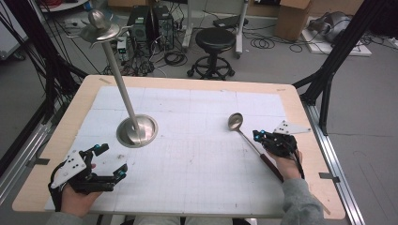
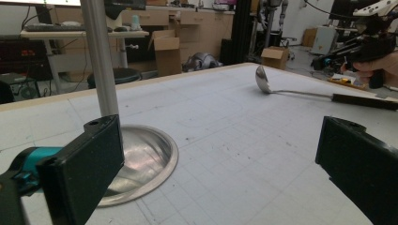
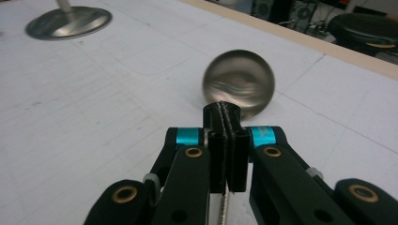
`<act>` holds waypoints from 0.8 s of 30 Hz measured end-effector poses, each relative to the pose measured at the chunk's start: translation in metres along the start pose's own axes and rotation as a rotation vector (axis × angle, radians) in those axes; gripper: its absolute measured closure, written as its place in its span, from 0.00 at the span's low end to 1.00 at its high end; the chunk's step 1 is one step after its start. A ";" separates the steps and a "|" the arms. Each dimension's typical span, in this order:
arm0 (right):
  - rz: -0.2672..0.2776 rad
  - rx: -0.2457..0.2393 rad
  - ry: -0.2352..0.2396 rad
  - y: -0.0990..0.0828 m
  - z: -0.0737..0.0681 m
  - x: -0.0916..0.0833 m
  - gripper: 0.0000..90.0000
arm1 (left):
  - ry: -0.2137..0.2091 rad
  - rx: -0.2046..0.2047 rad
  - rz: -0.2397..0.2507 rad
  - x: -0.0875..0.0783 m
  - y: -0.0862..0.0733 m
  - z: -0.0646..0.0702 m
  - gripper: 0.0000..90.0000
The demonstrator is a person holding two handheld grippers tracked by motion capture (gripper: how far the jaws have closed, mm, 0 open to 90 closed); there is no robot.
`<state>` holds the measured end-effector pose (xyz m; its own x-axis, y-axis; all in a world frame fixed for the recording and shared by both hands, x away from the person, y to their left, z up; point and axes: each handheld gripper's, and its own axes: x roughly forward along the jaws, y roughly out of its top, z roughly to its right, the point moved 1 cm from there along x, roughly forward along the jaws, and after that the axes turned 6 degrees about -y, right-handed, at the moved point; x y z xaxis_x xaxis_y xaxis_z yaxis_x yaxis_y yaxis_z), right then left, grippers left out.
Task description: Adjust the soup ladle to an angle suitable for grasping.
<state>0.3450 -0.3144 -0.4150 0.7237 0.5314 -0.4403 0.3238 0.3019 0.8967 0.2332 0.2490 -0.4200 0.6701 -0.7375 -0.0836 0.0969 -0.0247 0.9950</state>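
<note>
A metal ladle [image 1: 244, 131] lies on the white gridded mat [image 1: 197, 154] at the right side of the tabletop [image 1: 300, 122], its bowl pointing away from the person and its dark handle running back toward the right hand [image 1: 288, 166]. The bowl holds nothing that can be seen, though in the right gripper view it is blurred. The right gripper [image 1: 259, 137] has its jaws pressed together on the ladle's thin metal shaft, just behind the bowl; the right gripper view shows the shaft running down between the closed pads [image 3: 220, 150].

At the left of the mat stands a metal stand [image 1: 136, 130] with a round dished base and a tall, tilted-looking pole topped by a disc and a ball. The left gripper [image 1: 112, 161] rests low near the front left edge, held by the left hand [image 1: 77, 199], its jaws spread wide and holding nothing. In the left gripper view the stand's base sits just beyond the left jaw, with the ladle well apart across the mat.

Beyond the tabletop are a black round stool [image 1: 213, 51], computer towers [image 1: 150, 23], tangled cables and cardboard boxes [image 1: 293, 16]. No writing is readable.
</note>
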 end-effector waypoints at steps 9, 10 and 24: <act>-0.041 0.045 -0.039 -0.005 0.014 0.014 0.99 | 0.026 -0.041 0.027 -0.008 0.002 -0.001 0.02; -0.051 0.037 -0.044 -0.005 0.014 0.015 0.99 | 0.027 -0.049 0.039 -0.008 0.002 -0.001 0.02; -0.228 -0.048 -0.016 -0.005 0.020 0.046 0.99 | 0.035 -0.038 0.021 -0.008 0.001 -0.002 0.02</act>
<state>0.3892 -0.3070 -0.4386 0.6446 0.4325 -0.6304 0.4511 0.4506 0.7704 0.2296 0.2563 -0.4188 0.6973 -0.7138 -0.0649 0.1099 0.0169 0.9938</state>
